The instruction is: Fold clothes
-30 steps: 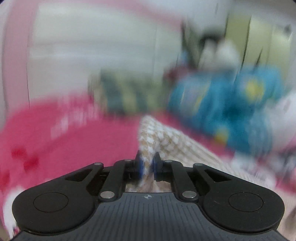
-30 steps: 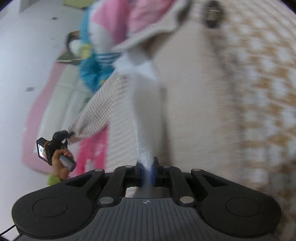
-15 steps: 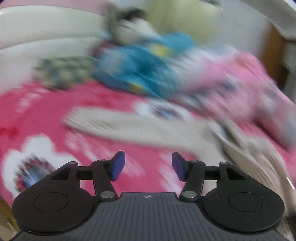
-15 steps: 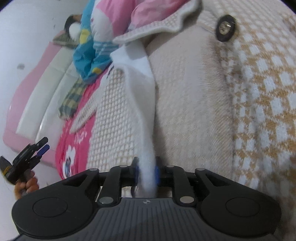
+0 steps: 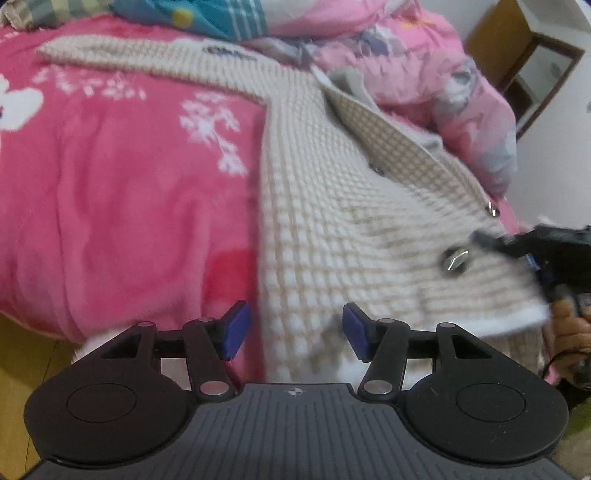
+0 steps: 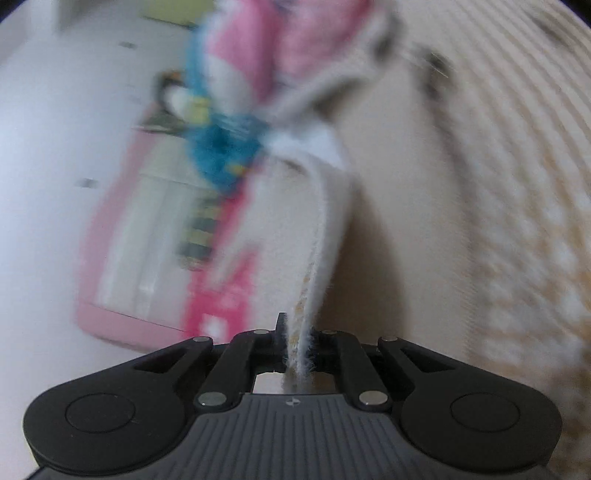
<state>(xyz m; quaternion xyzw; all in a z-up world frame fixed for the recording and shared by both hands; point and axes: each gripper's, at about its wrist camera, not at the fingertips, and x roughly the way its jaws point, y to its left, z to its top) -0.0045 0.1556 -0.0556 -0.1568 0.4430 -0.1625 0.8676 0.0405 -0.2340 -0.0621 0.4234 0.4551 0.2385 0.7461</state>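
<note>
Left tool (image 5: 293,338) hanging released, blue pads (image 5: 234,334) spread wide, nothing between them, hovering right over the lower edge of the beige waffle-knit cardigan (image 5: 325,206). Cardigan sprawling across the middle and right of the left wrist frame, on the pink floral bedspread (image 5: 110,192), one sleeve (image 5: 147,61) stretching off toward the upper left. Dark button (image 5: 455,258) showing at right of centre, checked lining folding open just above it.

Right tool (image 6: 297,345) clenching a fuzzy white hem of that same cardigan, strip of fabric (image 6: 321,236) running up from the jaws toward the middle of the frame. Same tool also peeking in at the right edge of the left wrist frame (image 5: 543,247), gripping the cardigan's hem, with a hand (image 5: 570,325) just below. Rest of the right wrist frame pretty blurry, knit filling the whole right side.

Further out: crumpled pink quilt (image 5: 424,66) in the upper right, teal clothing (image 5: 210,16) along the top edge, plaid cloth (image 5: 55,9) in the upper left corner. Wooden furniture (image 5: 517,55) at far upper right.
</note>
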